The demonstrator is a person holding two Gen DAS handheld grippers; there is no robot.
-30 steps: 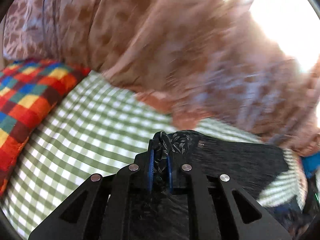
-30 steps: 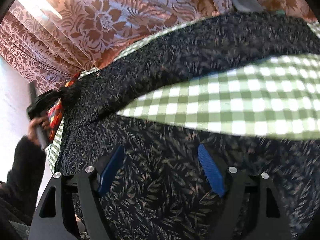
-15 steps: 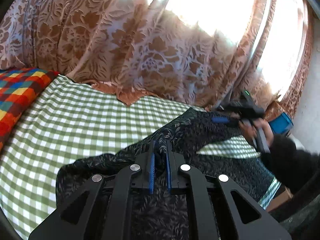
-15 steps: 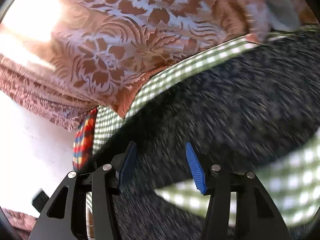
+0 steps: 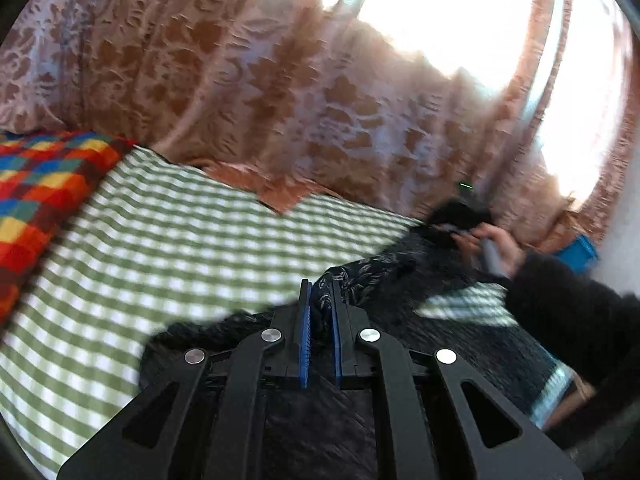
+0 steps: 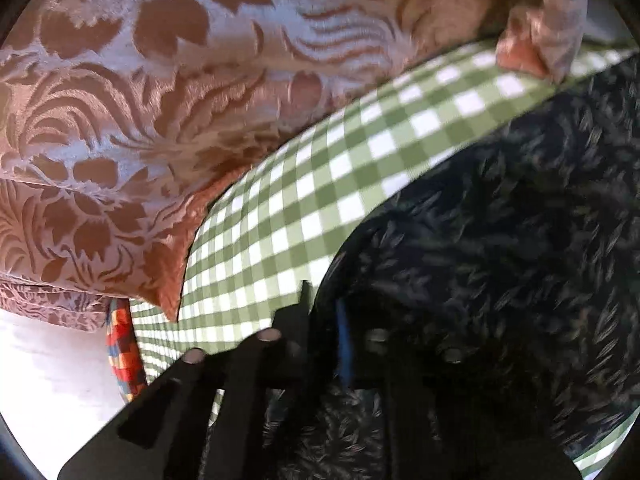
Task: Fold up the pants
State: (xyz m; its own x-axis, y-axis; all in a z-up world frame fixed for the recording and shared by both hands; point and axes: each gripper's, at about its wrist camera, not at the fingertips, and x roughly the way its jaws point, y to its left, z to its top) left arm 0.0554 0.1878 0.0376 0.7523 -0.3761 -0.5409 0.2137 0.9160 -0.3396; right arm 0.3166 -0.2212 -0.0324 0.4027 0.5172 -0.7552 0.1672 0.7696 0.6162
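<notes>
Pinching pants (image 5: pixel 320 304) in our left gripper (image 5: pixel 320 300): pads nearly closed on one bunched edge, so we can carry it over for the fold. Right gripper (image 6: pixel 322 312) looks closed down on another dark fold, blurred, likely anchoring it. Pants lie across the sheet (image 5: pixel 168 240), between both grippers. Count: one pants, two grippers, one sheet, one patchwork pillow (image 5: pixel 36 192) left, curtain (image 5: pixel 260 80) behind.
</notes>
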